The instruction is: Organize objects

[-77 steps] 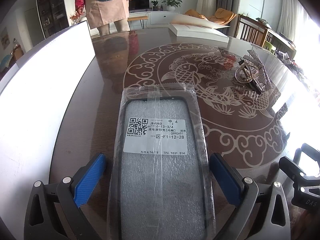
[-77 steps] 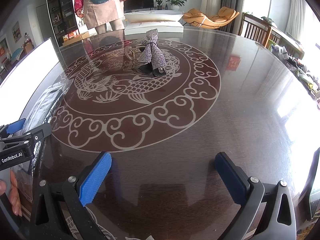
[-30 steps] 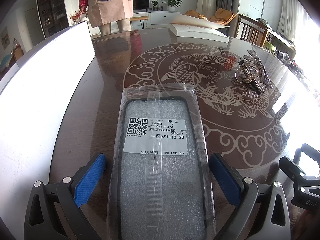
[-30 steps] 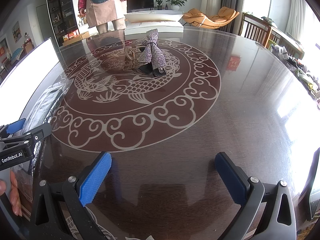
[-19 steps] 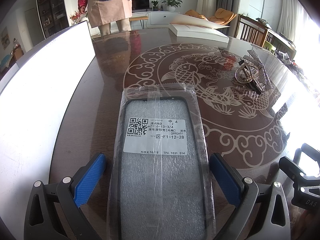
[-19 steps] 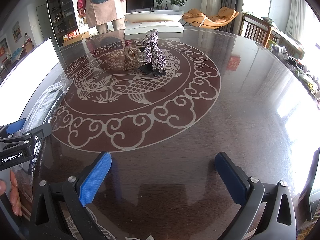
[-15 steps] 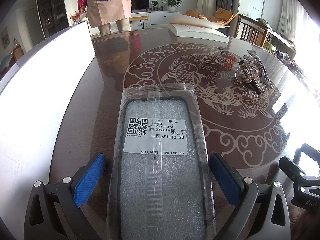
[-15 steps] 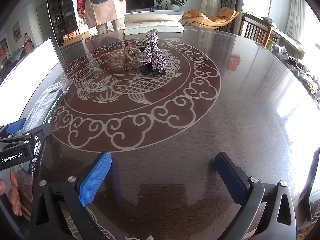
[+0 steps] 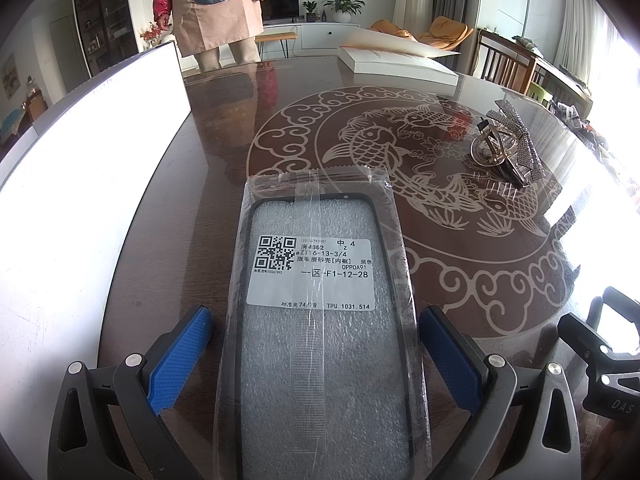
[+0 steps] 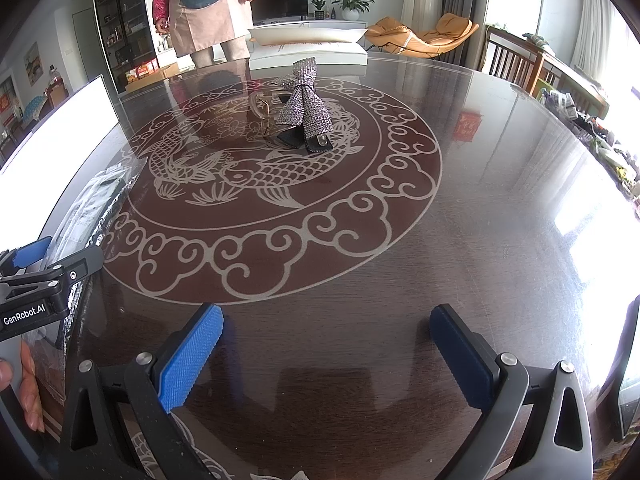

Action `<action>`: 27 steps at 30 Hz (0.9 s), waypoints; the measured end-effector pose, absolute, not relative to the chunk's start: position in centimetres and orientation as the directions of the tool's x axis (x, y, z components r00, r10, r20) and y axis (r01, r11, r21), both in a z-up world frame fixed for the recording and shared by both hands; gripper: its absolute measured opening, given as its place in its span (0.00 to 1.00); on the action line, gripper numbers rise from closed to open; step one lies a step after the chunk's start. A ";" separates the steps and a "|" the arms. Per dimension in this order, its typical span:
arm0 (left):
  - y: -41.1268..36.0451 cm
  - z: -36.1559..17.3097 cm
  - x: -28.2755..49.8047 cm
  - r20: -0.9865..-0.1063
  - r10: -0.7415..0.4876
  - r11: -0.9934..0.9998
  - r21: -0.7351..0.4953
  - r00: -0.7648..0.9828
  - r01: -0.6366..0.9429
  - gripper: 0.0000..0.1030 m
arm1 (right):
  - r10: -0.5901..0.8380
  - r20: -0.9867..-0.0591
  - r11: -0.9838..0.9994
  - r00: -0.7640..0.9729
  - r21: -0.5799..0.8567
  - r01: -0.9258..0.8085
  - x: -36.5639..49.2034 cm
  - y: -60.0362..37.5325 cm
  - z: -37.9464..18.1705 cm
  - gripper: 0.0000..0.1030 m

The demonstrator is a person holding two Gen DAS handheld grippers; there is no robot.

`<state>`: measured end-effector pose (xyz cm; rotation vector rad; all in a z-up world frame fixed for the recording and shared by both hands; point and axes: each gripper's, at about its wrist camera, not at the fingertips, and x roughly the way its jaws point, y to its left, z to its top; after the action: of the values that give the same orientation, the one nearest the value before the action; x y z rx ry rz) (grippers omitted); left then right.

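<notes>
Both grippers are hovering low over the round dark table (image 10: 500, 208), jaws spread wide. Left gripper (image 9: 316, 356) is straddling the bagged phone case (image 9: 320, 320); its blue pads (image 9: 180, 356) are standing clear of the bag on either side, nothing clamped. Right gripper (image 10: 328, 356) is gaping over bare tabletop, gripping nothing.

Largest items first: the table is carrying a pale fish-and-cloud inlay (image 10: 280, 184) across its centre. A big white board (image 9: 80, 184) is lying along the left edge, just beside the case. An open white book (image 9: 396, 60) is sitting at the far rim. A person in an apron (image 9: 216, 4) is standing behind the table.

The phone case, sealed in clear plastic with a white QR label (image 9: 312, 274), is lying flat at the near left edge of the inlay. The rhinestone bow hair clip (image 10: 300, 108) is resting on the centre of the inlay, well apart from the case. A hand (image 10: 24, 384) is showing at the lower left of the right wrist view.
</notes>
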<state>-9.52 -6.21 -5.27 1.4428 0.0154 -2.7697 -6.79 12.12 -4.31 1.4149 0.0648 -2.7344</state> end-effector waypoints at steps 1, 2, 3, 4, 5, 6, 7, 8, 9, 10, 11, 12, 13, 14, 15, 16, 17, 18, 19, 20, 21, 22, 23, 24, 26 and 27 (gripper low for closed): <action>-6.2 -5.3 -9.5 -0.819 -0.012 -1.000 0.000 -0.573 0.021 1.00 | -0.038 -0.818 -0.997 -0.574 -0.008 0.077 -6.9 12.0 -4.4 1.00; -6.2 -5.3 -9.5 -0.819 -0.012 -1.000 0.000 -0.573 0.021 1.00 | -0.039 -0.821 -0.997 -0.569 -0.008 0.080 -7.2 12.0 -4.4 1.00; -6.2 -5.3 -9.5 -0.819 -0.012 -1.000 0.000 -0.573 0.021 1.00 | -0.040 -0.828 -0.996 -0.559 -0.009 0.085 -7.6 11.9 -4.3 1.00; -6.2 -5.3 -9.5 -0.819 -0.012 -1.000 0.000 -0.573 0.021 1.00 | -0.048 -0.835 -0.996 -0.548 -0.005 0.095 -8.4 11.8 -4.3 1.00; -6.2 -5.3 -9.5 -0.820 -0.012 -1.000 0.000 -0.573 0.021 1.00 | -0.068 -0.838 -0.994 -0.541 0.013 0.105 -9.3 11.8 -4.1 1.00; -6.2 -5.3 -9.5 -0.819 -0.012 -1.000 0.000 -0.573 0.021 1.00 | -0.095 -0.836 -0.993 -0.541 0.041 0.111 -10.3 11.8 -3.8 1.00; -6.2 -5.3 -9.5 -0.819 -0.012 -1.000 0.000 -0.573 0.021 1.00 | -0.109 -0.829 -0.992 -0.549 0.057 0.111 -11.3 11.7 -3.3 1.00; -6.2 -5.3 -9.5 -0.819 -0.012 -1.000 0.000 -0.573 0.021 1.00 | -0.113 -0.817 -0.992 -0.565 0.060 0.112 -12.3 11.4 -2.6 1.00; -6.2 -5.3 -9.5 -0.819 -0.012 -1.000 0.000 -0.573 0.021 1.00 | -0.115 -0.802 -0.991 -0.586 0.054 0.121 -13.5 10.8 -1.9 1.00; -6.2 -5.3 -9.5 -0.819 -0.012 -1.000 0.000 -0.573 0.021 1.00 | -0.111 -0.794 -0.991 -0.598 0.040 0.131 -14.8 10.2 -1.3 1.00; -6.2 -5.3 -9.5 -0.819 -0.012 -1.000 0.000 -0.573 0.021 1.00 | -0.105 -0.790 -0.990 -0.604 0.023 0.141 -16.1 9.6 -0.9 1.00; -6.2 -5.3 -9.5 -0.819 -0.012 -1.000 0.000 -0.573 0.021 1.00 | -0.103 -0.790 -0.988 -0.604 0.009 0.157 -17.5 8.8 -0.7 1.00; -6.2 -5.3 -9.5 -0.819 -0.012 -1.000 0.000 -0.573 0.021 1.00 | -0.107 -0.795 -0.985 -0.597 0.002 0.174 -18.7 8.0 -0.7 1.00; -6.2 -5.3 -9.5 -0.819 -0.012 -1.000 0.000 -0.573 0.021 1.00 | -0.108 -0.805 -0.982 -0.583 -0.004 0.187 -20.1 7.5 -1.0 1.00; -6.2 -5.3 -9.5 -0.819 -0.012 -1.000 0.000 -0.573 0.021 1.00 | -0.102 -0.819 -0.981 -0.565 -0.011 0.193 -21.3 6.9 -1.4 1.00; -6.2 -5.3 -9.5 -0.819 -0.012 -1.000 0.000 -0.573 0.021 1.00 | -0.095 -0.829 -0.981 -0.551 -0.015 0.193 -22.2 6.6 -1.9 1.00; -6.2 -5.3 -9.5 -0.819 -0.012 -1.000 0.000 -0.573 0.021 1.00 | -0.094 -0.836 -0.981 -0.541 -0.014 0.192 -22.9 6.4 -2.4 1.00; -6.2 -5.3 -9.5 -0.819 -0.012 -1.000 0.000 -0.573 0.021 1.00 | -0.105 -0.838 -0.980 -0.535 -0.003 0.197 -23.4 6.5 -2.9 1.00; -6.2 -5.3 -9.5 -0.819 -0.012 -1.000 0.000 -0.573 0.021 1.00 | -0.123 -0.836 -0.979 -0.534 0.014 0.203 -23.7 6.5 -3.3 0.93; -6.2 -5.3 -9.5 -0.819 -0.012 -1.000 0.000 -0.573 0.021 1.00 | -0.133 -0.832 -0.978 -0.538 0.024 0.205 -23.8 6.6 -3.5 0.83; -6.2 -5.3 -9.5 -0.819 -0.012 -1.000 0.000 -0.573 0.021 1.00 | -0.128 -0.831 -0.980 -0.541 0.024 0.196 -23.8 6.7 -3.7 0.60; -6.2 -5.3 -9.5 -0.819 -0.012 -1.000 0.000 -0.573 0.021 1.00 | -0.135 -0.831 -0.981 -0.539 0.037 0.189 -23.6 7.0 -3.9 0.51; -6.2 -5.3 -9.5 -0.819 -0.012 -1.000 0.000 -0.573 0.021 1.00 | -0.145 -0.823 -0.981 -0.550 0.049 0.186 -23.3 7.4 -3.8 0.50; -6.2 -5.3 -9.5 -0.819 -0.012 -1.000 -0.001 -0.573 0.022 1.00 | -0.155 -0.819 -0.981 -0.553 0.063 0.181 -22.8 7.8 -3.7 0.49; -6.2 -5.3 -9.5 -0.819 -0.012 -1.000 0.000 -0.573 0.022 1.00 | -0.170 -0.810 -0.981 -0.561 0.083 0.178 -21.2 8.8 -3.5 0.49; -6.2 -5.3 -9.5 -0.819 -0.012 -1.000 0.000 -0.573 0.022 1.00 | -0.173 -0.806 -0.981 -0.566 0.088 0.174 -20.1 9.3 -3.5 0.48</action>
<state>-9.46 -6.24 -5.27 1.4424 0.0162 -2.7695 -20.05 9.30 -3.49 1.3470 0.0019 -2.6189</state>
